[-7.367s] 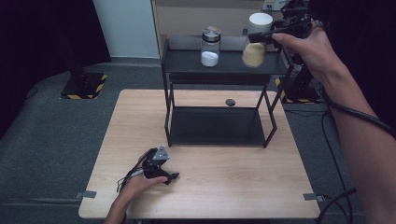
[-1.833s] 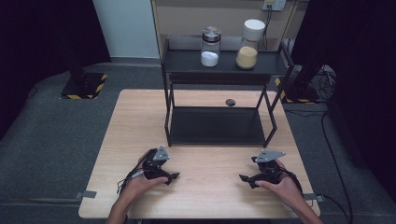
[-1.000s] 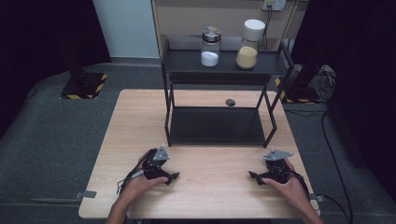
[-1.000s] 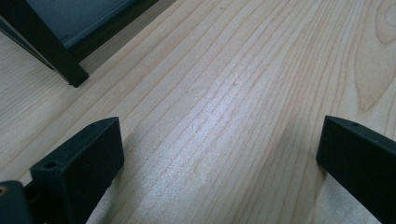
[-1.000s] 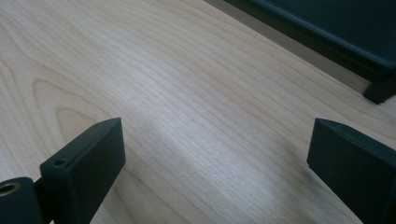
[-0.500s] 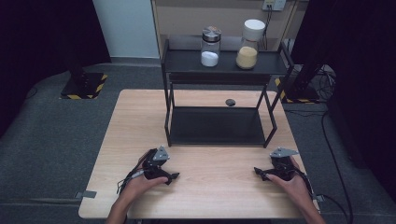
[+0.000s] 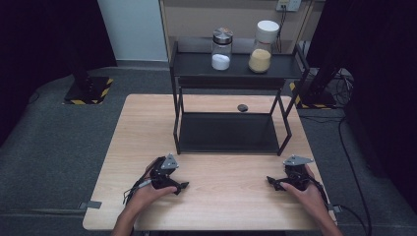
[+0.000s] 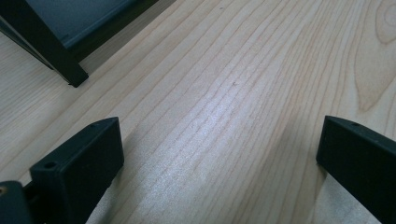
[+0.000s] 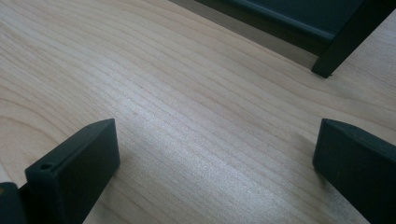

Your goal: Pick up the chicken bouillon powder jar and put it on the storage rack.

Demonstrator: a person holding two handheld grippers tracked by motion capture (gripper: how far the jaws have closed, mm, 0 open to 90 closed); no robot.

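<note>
Pale wood grain runs under both of my tools, and nothing lies between their jaws. My left gripper (image 7: 169,178) rests on the table (image 7: 231,196) at about seven o'clock from its centre, my left hand (image 7: 147,194) wrapped round it; in the left gripper view its two black jaws stand wide apart with bare tabletop between them and a black leg of the shelf rack (image 8: 56,56) up at eleven o'clock. My right gripper (image 7: 290,177) rests at about five o'clock, held by my right hand (image 7: 307,191), its jaws likewise spread wide over bare wood, with a rack leg at one o'clock in the right gripper view.

At twelve o'clock stands the black shelf rack (image 7: 236,73). On its top shelf sit two jars, near each other but apart: a glass jar with a metal lid (image 7: 222,48) holding white powder, and to its right a jar with a white lid (image 7: 261,46) holding tan grains. A small dark round thing (image 7: 242,107) lies on the table behind the rack's lower shelf; I cannot tell what it is.
</note>
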